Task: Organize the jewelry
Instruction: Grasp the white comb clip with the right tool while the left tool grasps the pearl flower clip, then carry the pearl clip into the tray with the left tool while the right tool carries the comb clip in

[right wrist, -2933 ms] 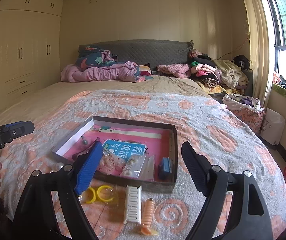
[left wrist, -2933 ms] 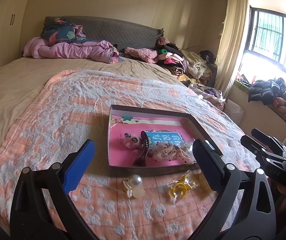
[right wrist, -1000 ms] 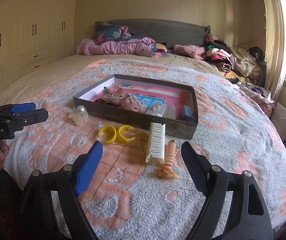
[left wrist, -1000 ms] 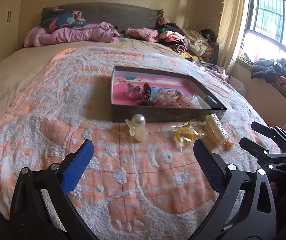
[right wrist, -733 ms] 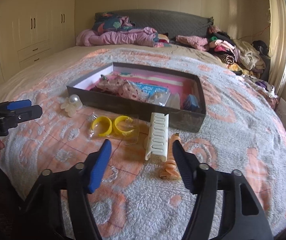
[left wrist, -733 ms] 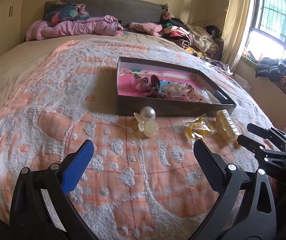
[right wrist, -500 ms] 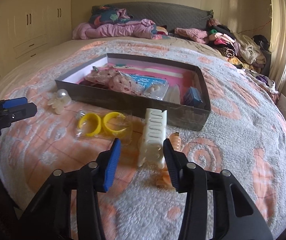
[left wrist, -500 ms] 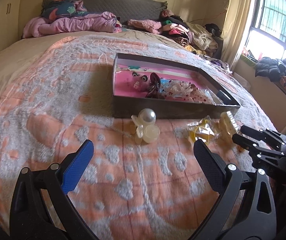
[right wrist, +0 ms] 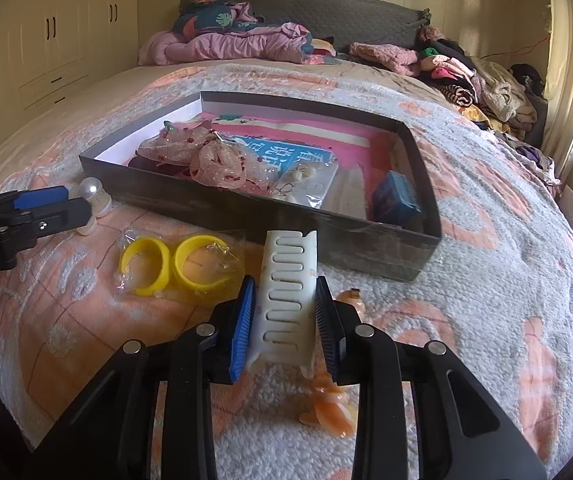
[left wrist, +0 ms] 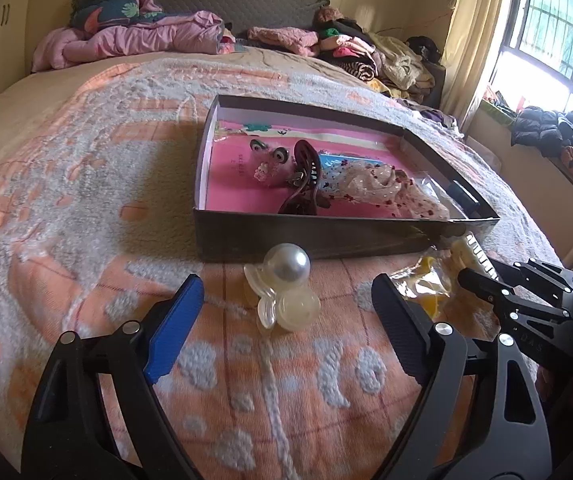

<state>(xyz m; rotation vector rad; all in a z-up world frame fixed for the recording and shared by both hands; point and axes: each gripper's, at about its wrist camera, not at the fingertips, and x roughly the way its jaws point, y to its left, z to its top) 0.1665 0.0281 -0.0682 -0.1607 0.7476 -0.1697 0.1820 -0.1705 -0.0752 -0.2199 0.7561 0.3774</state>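
Spread over a wide bed (right wrist: 486, 240), a fluffy grey-and-peach patterned blanket (left wrist: 66, 220) carries everything the task concerns. Near its front edge lies a long cream-white plastic hair clip with slotted teeth (right wrist: 286, 292), one end close to the dark, shallow cardboard box with a pink lining (right wrist: 426, 216). The right gripper (right wrist: 286, 316) is closing on that clip, its blue pad and its black pad flush against the clip's two long sides, so the step in hand looks like the pickup. The likely next move is to lift the clip clear of the orange spiral hair clip (right wrist: 330, 404) lying partly under it, carry it over the box's near wall and set it down among the scrunchies and packets already inside. To the left, the clear packet with two yellow hoop bangles (right wrist: 174, 264) waits on the blanket. Further left, the left gripper (left wrist: 286, 308) is closing too, its fingers apart on either side of a translucent clip topped with a large pearl bead (left wrist: 286, 284) without touching it. Beyond the box, pink bedding and heaped clothes lie against a grey padded headboard (right wrist: 346, 8), with cream wardrobes at the left and a curtained window at the right.
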